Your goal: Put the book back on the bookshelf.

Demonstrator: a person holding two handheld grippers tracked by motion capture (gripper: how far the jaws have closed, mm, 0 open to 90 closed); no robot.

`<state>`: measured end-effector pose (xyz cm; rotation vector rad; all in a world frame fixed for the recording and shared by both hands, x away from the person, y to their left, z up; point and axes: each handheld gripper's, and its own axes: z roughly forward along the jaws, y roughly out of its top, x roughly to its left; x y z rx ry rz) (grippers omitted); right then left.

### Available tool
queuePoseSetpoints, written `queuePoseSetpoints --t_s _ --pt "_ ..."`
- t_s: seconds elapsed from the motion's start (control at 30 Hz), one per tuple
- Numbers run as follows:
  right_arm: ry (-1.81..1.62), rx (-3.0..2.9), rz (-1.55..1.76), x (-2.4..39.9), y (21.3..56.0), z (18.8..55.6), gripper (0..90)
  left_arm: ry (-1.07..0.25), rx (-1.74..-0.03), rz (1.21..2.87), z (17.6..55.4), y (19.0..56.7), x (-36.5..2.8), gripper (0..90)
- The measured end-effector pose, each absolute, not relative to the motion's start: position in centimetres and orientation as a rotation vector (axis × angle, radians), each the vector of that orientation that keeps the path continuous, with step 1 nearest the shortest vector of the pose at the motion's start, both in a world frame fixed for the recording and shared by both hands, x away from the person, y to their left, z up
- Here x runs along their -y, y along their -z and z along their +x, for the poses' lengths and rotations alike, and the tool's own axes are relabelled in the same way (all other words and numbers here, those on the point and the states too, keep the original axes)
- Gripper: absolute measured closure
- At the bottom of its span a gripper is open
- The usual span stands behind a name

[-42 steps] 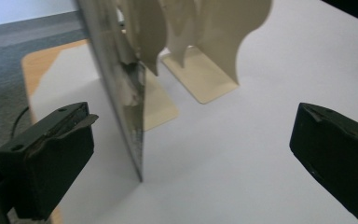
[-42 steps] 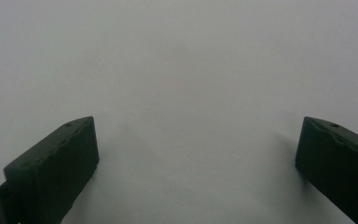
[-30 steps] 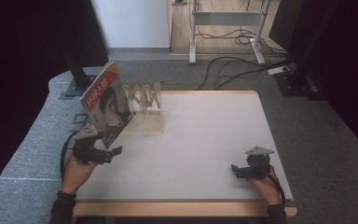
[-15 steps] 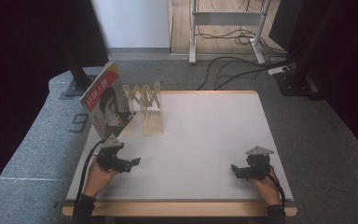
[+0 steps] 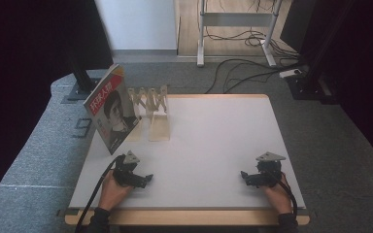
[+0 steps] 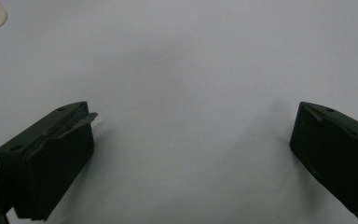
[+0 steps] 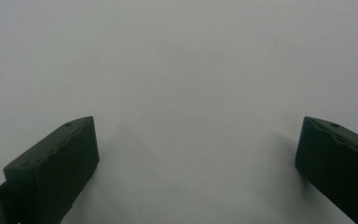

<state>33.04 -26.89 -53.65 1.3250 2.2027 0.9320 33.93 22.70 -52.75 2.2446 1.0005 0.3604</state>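
Magazine already stands in the rack; both grippers, left and right, rest spread wide, empty; seemingly nothing remains.

table: white top with a pale wood edge, sitting on grey carpet
far left corner: a wooden rack standing on the top
magazine: propped upright-ish, tilted, leaning on the rack's left end, bottom edge on the table
near left: left gripper resting on the surface
near right: right gripper down on the surface too
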Motion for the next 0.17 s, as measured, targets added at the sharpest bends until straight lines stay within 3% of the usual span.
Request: queuePoseSetpoints --t_s 0.17 --pt "-0.935 -2.2 1.328 26.89 53.7 32.98 0.0 -0.359 -1.002 2.243 33.92 52.77 -22.72 0.0"
